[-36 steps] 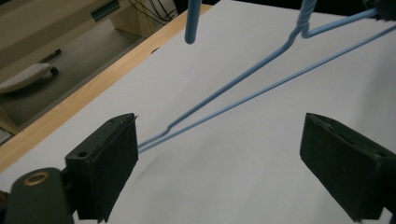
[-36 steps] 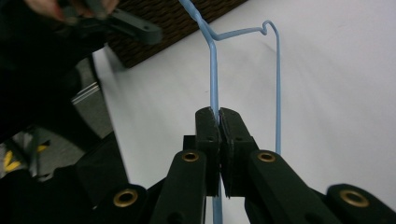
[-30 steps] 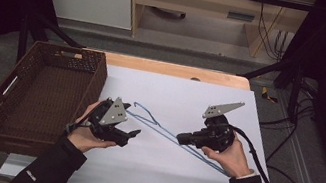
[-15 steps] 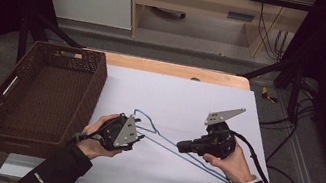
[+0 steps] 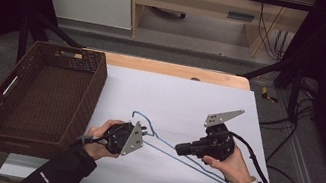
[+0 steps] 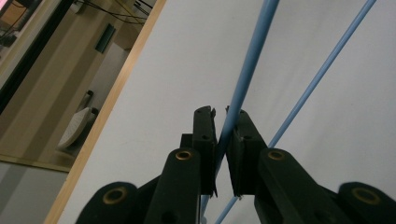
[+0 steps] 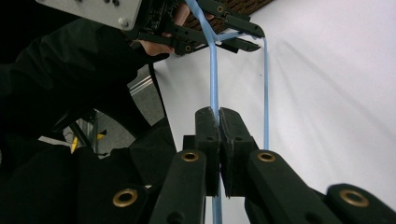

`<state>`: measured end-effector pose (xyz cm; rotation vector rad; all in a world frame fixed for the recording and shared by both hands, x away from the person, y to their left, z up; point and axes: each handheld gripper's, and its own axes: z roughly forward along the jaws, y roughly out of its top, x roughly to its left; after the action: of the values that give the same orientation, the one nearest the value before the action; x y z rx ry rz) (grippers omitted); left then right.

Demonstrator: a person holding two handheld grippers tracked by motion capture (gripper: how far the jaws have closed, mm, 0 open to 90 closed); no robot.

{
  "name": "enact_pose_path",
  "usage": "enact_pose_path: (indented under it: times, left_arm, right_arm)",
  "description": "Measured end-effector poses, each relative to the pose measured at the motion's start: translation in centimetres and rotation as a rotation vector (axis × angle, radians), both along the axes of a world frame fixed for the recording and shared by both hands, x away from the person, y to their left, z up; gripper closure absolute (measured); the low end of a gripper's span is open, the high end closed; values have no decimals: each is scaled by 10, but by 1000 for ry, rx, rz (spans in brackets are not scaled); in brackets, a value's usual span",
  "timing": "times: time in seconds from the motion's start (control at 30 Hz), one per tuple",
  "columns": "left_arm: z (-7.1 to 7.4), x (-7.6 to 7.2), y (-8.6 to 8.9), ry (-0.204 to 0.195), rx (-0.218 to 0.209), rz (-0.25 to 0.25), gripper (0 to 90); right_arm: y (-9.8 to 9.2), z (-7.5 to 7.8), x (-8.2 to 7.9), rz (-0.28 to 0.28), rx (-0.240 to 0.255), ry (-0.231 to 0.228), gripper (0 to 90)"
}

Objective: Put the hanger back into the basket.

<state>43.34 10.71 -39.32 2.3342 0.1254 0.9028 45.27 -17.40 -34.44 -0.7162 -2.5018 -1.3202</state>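
A blue wire hanger (image 5: 189, 162) lies on the white table top (image 5: 176, 94), hook toward the basket. My left gripper (image 5: 146, 131) is at the hanger's neck below the hook; its jaws have just been closing and now pinch one blue wire (image 6: 252, 51) between the fingertips of the left gripper (image 6: 222, 116), while a second wire runs past on the right. My right gripper (image 5: 177, 149) is shut on the hanger's upper arm (image 7: 213, 70), the wire clamped in the right gripper (image 7: 218, 114). The left gripper (image 7: 233, 28) shows beyond it.
A dark woven basket (image 5: 96, 85) stands at the table's left, close to the left hand. The table's wooden back edge (image 5: 175, 70) runs behind the white sheet. A cable (image 5: 260, 164) trails from the right gripper off the right side.
The left hand has moved right and down to the hanger's neck, and its jaws have closed on the wire. The right hand has kept its grip and place.
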Motion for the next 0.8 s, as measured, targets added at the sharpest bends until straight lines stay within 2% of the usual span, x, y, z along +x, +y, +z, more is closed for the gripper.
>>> enact_pose_path:
  times: [0.03, 0.07, 0.1, 0.17, 0.3, 0.4, 0.43, 0.47, 0.5, 0.53, 0.57, 0.6, 0.63, 0.7, 0.73, 0.77, 0.8]
  left_arm:
    - [0, -1, -1, -7, 19, -6, 837]
    - [0, -1, -1, -7, 19, -6, 844]
    - [-1, -2, -3, -16, 45, -9, 851]
    - [-2, -4, -6, -21, 53, 0, 862]
    - [-1, -5, -9, 0, 58, 11, 867]
    - [1, -6, -11, 7, 68, 25, 868]
    - [3, -6, -13, 25, 72, 39, 869]
    - [3, -6, -13, 25, 72, 39, 869]
    - [3, -6, -15, 38, 69, 49, 869]
    - [5, -6, -16, 47, 79, 61, 869]
    - [7, -5, -19, 70, 67, 89, 870]
    - [7, -5, -19, 70, 67, 89, 870]
    - [12, -4, -20, 98, 50, 121, 870]
    - [14, -3, -21, 110, 46, 134, 870]
    - [17, -2, -21, 114, 50, 156, 870]
    - [23, 1, -22, 129, 57, 186, 871]
    - [26, 3, -22, 141, 70, 199, 870]
  right_arm:
    - [-1, 0, 0, 0, 0, 4, 877]
    - [-1, -1, 1, -4, -1, 8, 877]
    - [-2, -1, 1, -4, -2, 3, 876]
    - [-3, -2, 1, -16, -7, 8, 875]
    - [-6, -2, 2, -31, -7, 8, 872]
    - [-8, 0, 1, -40, -15, -13, 864]
    - [-9, 0, 1, -45, -7, -29, 849]
    - [-9, 0, 1, -45, -7, -29, 849]
    - [-12, 3, 1, -62, 8, -59, 786]
    - [-14, 5, 0, -81, 11, -83, 760]
    - [-17, 7, -1, -100, 11, -102, 738]
    - [-17, 7, -1, -100, 11, -102, 738]
    - [-23, 11, -2, -149, 16, -157, 652]
    - [-30, 15, -4, -199, 30, -208, 563]
    - [-30, 15, -4, -199, 30, -208, 563]
    - [-38, 19, -7, -255, 54, -287, 463]
    - [-42, 21, -8, -284, 56, -327, 412]
